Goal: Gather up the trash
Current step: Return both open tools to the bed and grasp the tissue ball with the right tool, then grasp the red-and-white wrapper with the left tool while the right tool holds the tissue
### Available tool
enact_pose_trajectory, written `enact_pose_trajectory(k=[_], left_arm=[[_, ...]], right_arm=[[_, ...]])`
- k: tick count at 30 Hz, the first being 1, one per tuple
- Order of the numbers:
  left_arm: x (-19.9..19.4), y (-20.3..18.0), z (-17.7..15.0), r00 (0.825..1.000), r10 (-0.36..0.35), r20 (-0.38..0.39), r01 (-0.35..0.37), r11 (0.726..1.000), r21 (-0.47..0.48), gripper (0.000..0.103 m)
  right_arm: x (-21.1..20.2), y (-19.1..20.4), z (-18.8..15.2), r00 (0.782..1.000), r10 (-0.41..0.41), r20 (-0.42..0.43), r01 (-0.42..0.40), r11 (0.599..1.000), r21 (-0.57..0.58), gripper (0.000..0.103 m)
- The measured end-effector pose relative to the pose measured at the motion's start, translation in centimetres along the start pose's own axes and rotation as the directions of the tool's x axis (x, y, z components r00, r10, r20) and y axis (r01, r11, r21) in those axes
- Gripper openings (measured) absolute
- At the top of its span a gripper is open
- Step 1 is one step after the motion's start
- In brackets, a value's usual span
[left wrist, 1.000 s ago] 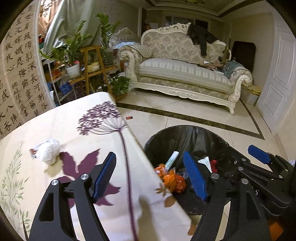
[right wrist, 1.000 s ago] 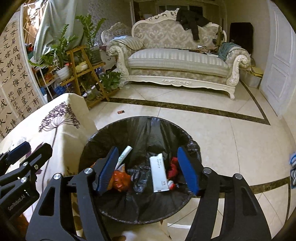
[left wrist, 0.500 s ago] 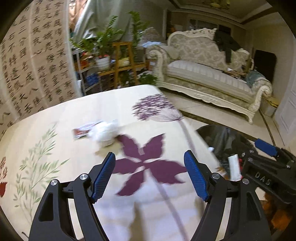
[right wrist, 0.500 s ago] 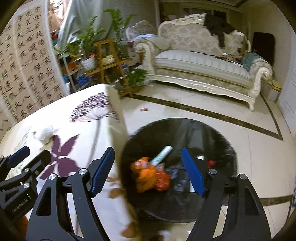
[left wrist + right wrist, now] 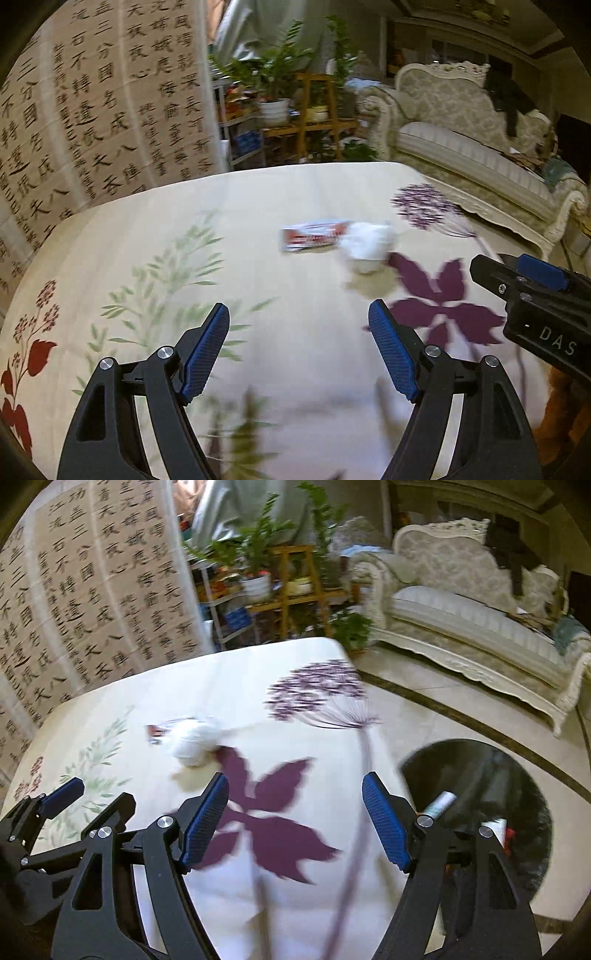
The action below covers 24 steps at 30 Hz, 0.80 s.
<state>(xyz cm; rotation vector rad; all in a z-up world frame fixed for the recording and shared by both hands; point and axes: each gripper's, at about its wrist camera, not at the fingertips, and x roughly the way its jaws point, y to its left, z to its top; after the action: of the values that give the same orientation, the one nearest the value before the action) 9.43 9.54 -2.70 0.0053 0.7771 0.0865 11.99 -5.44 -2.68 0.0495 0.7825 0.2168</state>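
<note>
While both the left gripper (image 5: 299, 350) and right gripper (image 5: 295, 821) hover empty with fingers spread, the crumpled white paper wad (image 5: 367, 243) and red-and-white flat wrapper (image 5: 314, 238) lie touching mid-frame on the floral-clothed worktop (image 5: 258, 206), apparently awaiting reach-and-grasp, then transfer to the black-lined round bin (image 5: 480, 775).

- My left claw (image 5: 299, 349): matt black plastic, blue textured pads (image 5: 205, 352), bright metal screws.
- Surface (image 5: 258, 206): smooth printed cloth.
- Crumpled white tissue (image 5: 367, 242): soft paper.
- Wrapper (image 5: 314, 236): glossy.
- Bin liner (image 5: 491, 768): shiny black plastic.
</note>
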Motion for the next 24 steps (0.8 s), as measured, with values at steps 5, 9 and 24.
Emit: enact_pose_trajectory(k=[5, 9, 24], left_arm=[[0.6, 3.2, 0.1, 0.999, 0.047, -0.011, -0.047, 0.998, -0.047, 0.075], [0.9, 4.9, 0.4, 0.998, 0.067, -0.012, -0.068, 0.995, -0.068, 0.075], [2.8, 5.6, 1.3, 0.998, 0.040, -0.038, -0.043, 0.996, -0.073, 0.076]], right_arm=[[2.1, 2.9, 1.1, 0.998, 0.051, -0.033, -0.051, 0.998, -0.021, 0.073], [3.9, 4.6, 1.8, 0.996, 0.068, -0.060, -0.070, 0.997, -0.028, 0.073], [7.9, 5.8, 3.0, 0.989, 0.042, -0.142, -0.050, 0.997, -0.052, 0.036]])
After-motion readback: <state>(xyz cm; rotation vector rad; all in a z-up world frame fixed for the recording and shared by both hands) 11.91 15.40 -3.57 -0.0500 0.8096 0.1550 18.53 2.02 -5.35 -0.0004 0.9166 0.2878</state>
